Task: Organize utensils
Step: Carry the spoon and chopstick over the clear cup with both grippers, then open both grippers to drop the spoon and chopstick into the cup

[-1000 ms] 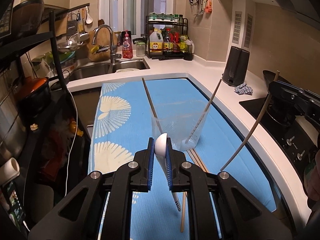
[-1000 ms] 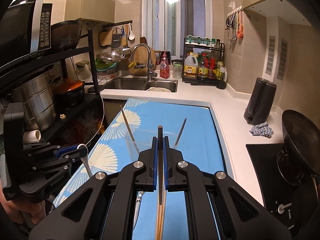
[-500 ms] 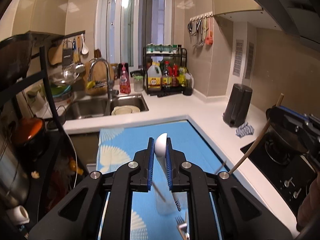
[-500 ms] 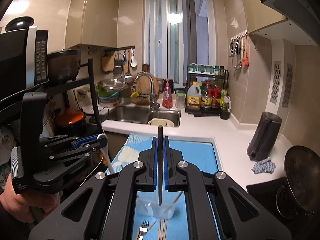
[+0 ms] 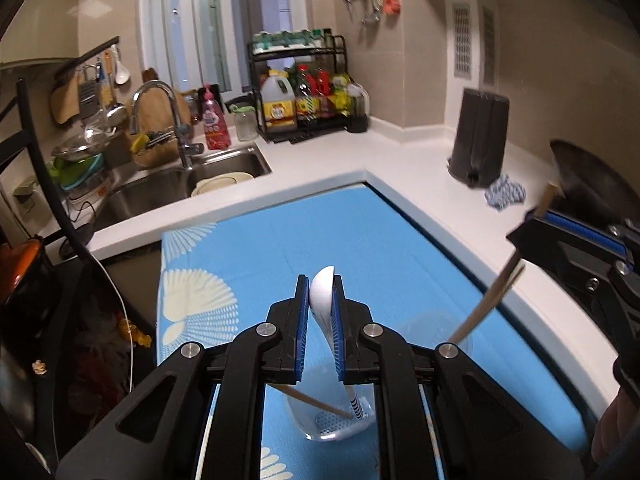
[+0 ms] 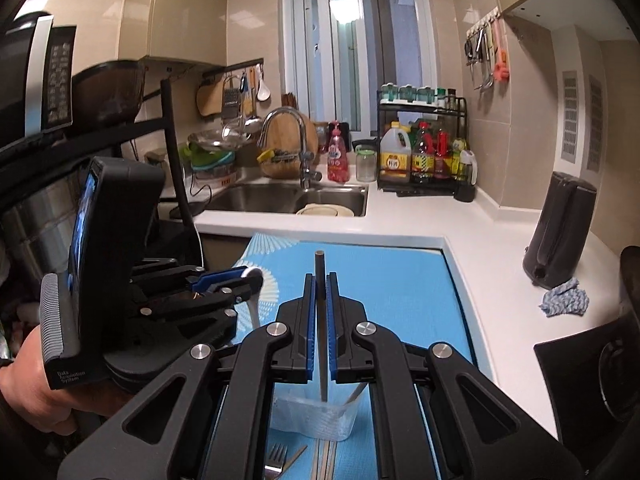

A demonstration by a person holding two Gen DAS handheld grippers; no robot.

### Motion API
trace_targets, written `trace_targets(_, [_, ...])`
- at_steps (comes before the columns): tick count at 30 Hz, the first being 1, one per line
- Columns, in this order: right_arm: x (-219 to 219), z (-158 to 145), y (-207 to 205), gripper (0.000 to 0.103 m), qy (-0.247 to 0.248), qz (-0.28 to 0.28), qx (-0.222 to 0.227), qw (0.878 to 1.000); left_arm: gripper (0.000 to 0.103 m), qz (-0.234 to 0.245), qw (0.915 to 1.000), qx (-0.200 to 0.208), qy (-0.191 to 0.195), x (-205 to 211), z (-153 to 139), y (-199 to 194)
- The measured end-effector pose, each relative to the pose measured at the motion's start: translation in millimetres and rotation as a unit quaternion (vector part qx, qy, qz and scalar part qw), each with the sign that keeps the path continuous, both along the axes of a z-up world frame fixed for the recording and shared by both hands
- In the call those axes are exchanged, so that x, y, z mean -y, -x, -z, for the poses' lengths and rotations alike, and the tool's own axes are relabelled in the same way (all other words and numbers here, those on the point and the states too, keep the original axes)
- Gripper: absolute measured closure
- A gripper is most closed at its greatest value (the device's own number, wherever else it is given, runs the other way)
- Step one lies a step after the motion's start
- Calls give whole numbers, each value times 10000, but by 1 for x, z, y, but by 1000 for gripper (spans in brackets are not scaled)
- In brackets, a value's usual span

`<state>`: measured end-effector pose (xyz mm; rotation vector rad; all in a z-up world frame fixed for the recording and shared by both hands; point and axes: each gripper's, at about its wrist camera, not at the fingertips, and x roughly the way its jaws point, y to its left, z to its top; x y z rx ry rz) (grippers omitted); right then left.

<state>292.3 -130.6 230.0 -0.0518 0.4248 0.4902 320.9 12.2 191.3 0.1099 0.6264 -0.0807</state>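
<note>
A blue mat (image 5: pixel 400 240) covers my counter (image 5: pixel 400 160), with the sink (image 6: pixel 280 198) behind it. On the mat stands a clear cup (image 6: pixel 316 416) holding a chopstick (image 5: pixel 312 402); a fork (image 6: pixel 276 456) lies just in front of it. My left gripper (image 5: pixel 321 328) is clamped on a white spoon (image 5: pixel 320 292), handle down in the cup. My right gripper (image 6: pixel 320 320) is clenched on another chopstick (image 6: pixel 320 268), tip lowered into the cup.

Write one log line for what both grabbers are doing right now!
left gripper: shut on white spoon | right gripper: shut on chopstick | both over clear cup | fork on blue mat
</note>
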Motion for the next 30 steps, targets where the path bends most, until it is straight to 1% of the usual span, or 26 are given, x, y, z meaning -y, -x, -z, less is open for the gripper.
trace_targets(2, [-1,12,1,98,55,-25,-23,10000,92,49,10000,53,-60,2,12,8])
trace_targets(4, [-1,23,4,98,52,-20,-25,10000,92,30,9997,214,-149,3,19,16])
trace_targets(6, [-2,31,7,98,77,-28,-21,10000,92,-45,9986,486,-226,1,26,25])
trace_targets(9, [-2,42,11,97,149,9,10,9999,92,-63,9966,805,-143,-4,37,40])
trace_targets(11, [-1,45,14,94,160,26,-6,9999,91,-59,9955,940,-93,-8,45,49])
trace_targets(12, [-1,46,16,94,168,24,-24,9999,87,-61,9950,989,-88,-8,46,52])
trace_targets(13, [0,46,17,92,177,16,-37,9998,84,-61,9943,1063,-63,-10,46,57])
trace_targets(15, [2,45,22,82,192,57,-41,9998,82,-51,9926,1207,84,-14,41,67])
trace_targets(16, [4,43,25,75,182,77,-38,9998,77,-57,9919,1256,162,-17,37,71])
trace_targets(17, [6,42,28,73,178,95,-28,9998,74,-57,9916,1273,229,-19,34,75])
trace_targets(18, [7,40,31,73,193,100,-15,9998,69,-57,9915,1269,269,-20,32,77])
trace_targets(25, [20,24,58,73,167,198,160,9995,69,-154,9894,1395,369,-20,17,109])
trace_targets(30, [31,16,89,73,149,244,315,9991,69,-269,9891,1350,526,-21,19,142])
